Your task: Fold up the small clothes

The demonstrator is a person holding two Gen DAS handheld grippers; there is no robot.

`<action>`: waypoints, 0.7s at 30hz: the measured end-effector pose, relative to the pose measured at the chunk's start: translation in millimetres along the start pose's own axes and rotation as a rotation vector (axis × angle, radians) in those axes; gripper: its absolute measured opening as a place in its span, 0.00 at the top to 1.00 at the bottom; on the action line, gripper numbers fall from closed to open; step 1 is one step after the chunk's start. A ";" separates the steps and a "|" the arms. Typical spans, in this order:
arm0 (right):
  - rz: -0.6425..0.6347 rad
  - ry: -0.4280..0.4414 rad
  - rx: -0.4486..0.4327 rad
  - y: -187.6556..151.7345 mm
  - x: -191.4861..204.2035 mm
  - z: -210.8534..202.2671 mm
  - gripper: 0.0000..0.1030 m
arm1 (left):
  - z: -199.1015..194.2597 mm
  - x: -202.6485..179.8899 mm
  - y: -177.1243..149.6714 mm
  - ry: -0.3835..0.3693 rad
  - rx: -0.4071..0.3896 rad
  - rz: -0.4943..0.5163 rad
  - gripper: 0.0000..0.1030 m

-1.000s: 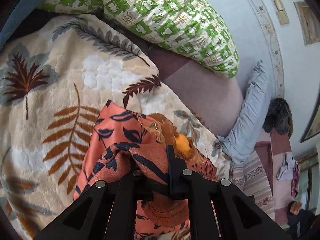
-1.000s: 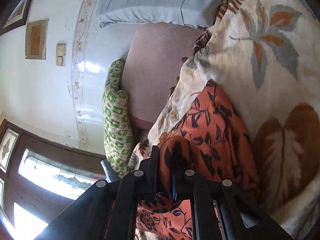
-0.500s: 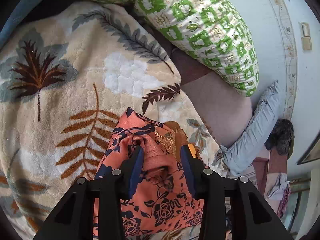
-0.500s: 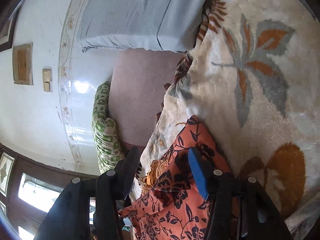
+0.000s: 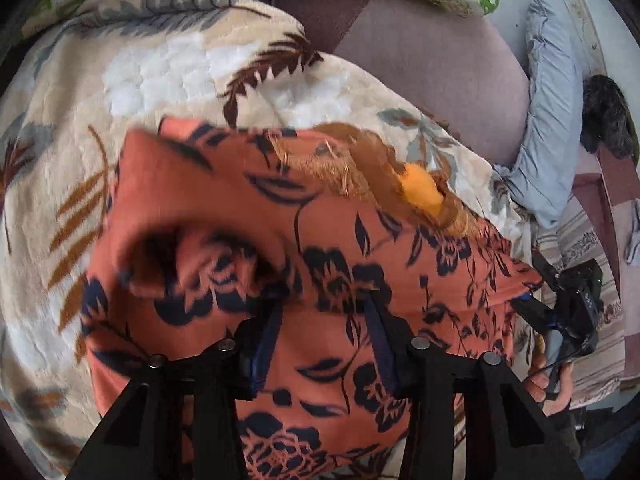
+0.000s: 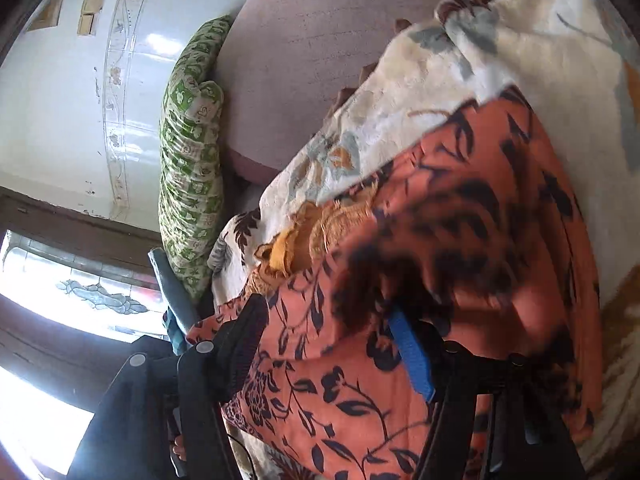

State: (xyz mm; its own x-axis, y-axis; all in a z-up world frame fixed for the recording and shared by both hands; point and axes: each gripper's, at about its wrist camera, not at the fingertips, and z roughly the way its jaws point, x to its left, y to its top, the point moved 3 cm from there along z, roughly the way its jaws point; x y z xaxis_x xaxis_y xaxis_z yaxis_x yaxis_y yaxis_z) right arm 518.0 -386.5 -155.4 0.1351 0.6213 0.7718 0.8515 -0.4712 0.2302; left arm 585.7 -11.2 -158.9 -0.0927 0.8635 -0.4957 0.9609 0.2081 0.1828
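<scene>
an orange floral garment (image 5: 304, 248) lies bunched on a leaf-patterned blanket (image 5: 168, 64), with the left gripper (image 5: 324, 344) and right gripper (image 6: 332, 344) over it, jaws spread wide, gripping nothing.

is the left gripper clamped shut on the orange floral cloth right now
No, the left gripper stands with its jaws spread apart, and the orange floral cloth lies loose between them on the leaf-print blanket.

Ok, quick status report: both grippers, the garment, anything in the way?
Left gripper open, over the orange floral garment. Right gripper open, over it too. Garment bunched on the leaf-print blanket. Nothing blocking.
</scene>
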 end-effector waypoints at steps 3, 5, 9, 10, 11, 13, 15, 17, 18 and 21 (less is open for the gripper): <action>0.048 -0.029 -0.159 42.7 -4.8 -22.5 0.37 | -20.2 9.6 48.8 0.000 -0.130 -0.153 0.67; 0.094 -0.023 -0.204 54.8 -14.3 -38.1 0.37 | -33.9 20.2 65.2 -0.049 -0.187 -0.253 0.66; 0.042 -0.094 -0.211 40.0 -30.1 -69.8 0.37 | -54.5 38.2 57.3 -0.055 -0.206 -0.254 0.62; 0.031 -0.116 -0.195 31.0 -36.0 -76.0 0.37 | -57.2 44.4 49.1 -0.039 -0.199 -0.250 0.59; 0.023 -0.139 -0.177 21.3 -42.8 -81.8 0.37 | -65.1 56.0 37.7 -0.046 -0.190 -0.257 0.57; 0.008 -0.185 -0.140 -2.0 -55.0 -91.8 0.37 | -67.9 69.9 12.2 -0.047 -0.156 -0.272 0.56; 0.001 -0.210 -0.117 -27.3 -65.4 -101.3 0.37 | -70.0 78.4 -16.3 -0.056 -0.130 -0.277 0.56; 0.019 -0.216 -0.105 -49.5 -74.0 -107.0 0.37 | -78.2 85.3 -46.2 -0.084 -0.115 -0.268 0.55; 0.034 -0.212 -0.100 -58.9 -79.7 -110.4 0.36 | -80.2 85.4 -59.6 -0.100 -0.110 -0.258 0.53; 0.051 -0.202 -0.057 -84.7 -85.8 -107.9 0.35 | -75.9 81.0 -96.4 -0.111 -0.127 -0.246 0.46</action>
State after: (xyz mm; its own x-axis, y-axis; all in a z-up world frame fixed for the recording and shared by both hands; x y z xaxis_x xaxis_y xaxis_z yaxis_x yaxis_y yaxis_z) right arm 379.6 -467.5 -177.1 0.2813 0.7059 0.6501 0.8114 -0.5367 0.2316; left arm 465.7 73.5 -152.2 -0.2828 0.7262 -0.6266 0.8723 0.4664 0.1468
